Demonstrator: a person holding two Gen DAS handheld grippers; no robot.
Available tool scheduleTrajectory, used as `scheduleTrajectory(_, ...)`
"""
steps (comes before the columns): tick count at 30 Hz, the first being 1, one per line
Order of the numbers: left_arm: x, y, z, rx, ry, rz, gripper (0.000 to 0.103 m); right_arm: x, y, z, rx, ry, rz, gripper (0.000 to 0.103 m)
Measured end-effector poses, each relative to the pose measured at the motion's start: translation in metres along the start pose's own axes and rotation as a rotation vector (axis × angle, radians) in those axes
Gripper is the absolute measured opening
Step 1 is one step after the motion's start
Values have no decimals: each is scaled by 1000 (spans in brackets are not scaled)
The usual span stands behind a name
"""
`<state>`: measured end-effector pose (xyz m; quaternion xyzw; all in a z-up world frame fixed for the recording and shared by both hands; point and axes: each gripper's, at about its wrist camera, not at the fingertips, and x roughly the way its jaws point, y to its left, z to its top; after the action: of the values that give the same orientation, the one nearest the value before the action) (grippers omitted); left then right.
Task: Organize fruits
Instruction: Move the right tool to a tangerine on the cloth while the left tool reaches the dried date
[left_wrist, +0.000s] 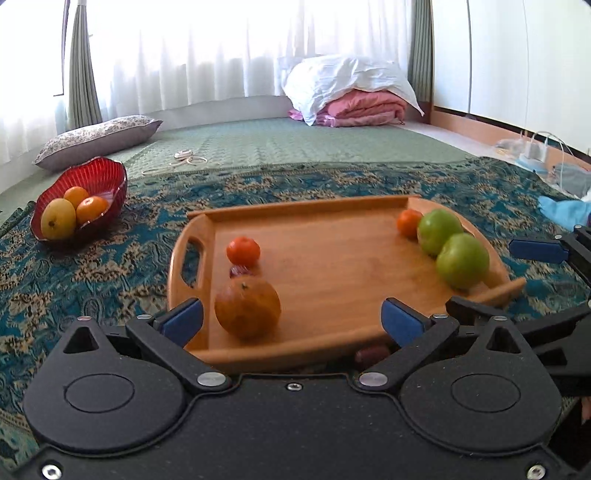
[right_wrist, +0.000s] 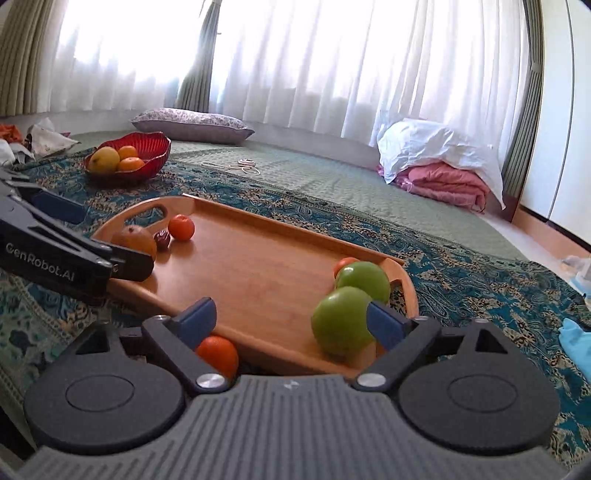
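A wooden tray (left_wrist: 332, 266) (right_wrist: 251, 266) lies on the patterned cloth. On it are a large orange (left_wrist: 247, 308) (right_wrist: 135, 238), a small tangerine (left_wrist: 243, 251) (right_wrist: 181, 227), a dark red fruit (left_wrist: 239, 271) (right_wrist: 161, 239), two green apples (left_wrist: 461, 260) (right_wrist: 341, 321) and another tangerine (left_wrist: 409, 222) (right_wrist: 343, 264). My left gripper (left_wrist: 291, 319) is open at the tray's near edge, the large orange just inside its left finger. My right gripper (right_wrist: 286, 319) is open, its right finger against the nearer apple. An orange fruit (right_wrist: 218, 354) sits by its left finger.
A red bowl (left_wrist: 107, 177) (right_wrist: 151, 146) with a mango and two oranges stands at the far left. A cushion (left_wrist: 96, 140), folded pink bedding (left_wrist: 364, 109) and rubber bands (left_wrist: 188, 158) lie beyond. Blue cloth (left_wrist: 565, 214) and chargers lie at the right.
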<state>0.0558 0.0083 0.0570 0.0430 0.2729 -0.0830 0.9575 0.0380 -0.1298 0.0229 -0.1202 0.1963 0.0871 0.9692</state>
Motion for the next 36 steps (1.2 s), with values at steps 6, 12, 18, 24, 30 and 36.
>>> scheduleTrajectory(6,7,-3,-14,-25,57,-22,103,-5,20,-20,-84,23,25,97)
scheduleTrajectory(12,18,-9,-23,-35,104,-47,98,-2,21,-28,-18,45,36,91)
scheduleTrajectory(18,29,-16,-26,-56,155,-67,78,-2,22,-35,31,53,49,84)
scheduleTrajectory(24,36,-22,-28,-76,193,-92,61,-3,23,-40,54,78,77,64)
scheduleTrajectory(30,38,-28,-25,-85,185,-120,43,-7,23,-42,66,74,94,57)
scheduleTrajectory(36,32,-29,-23,-96,177,-140,28,-5,24,-41,97,71,111,51)
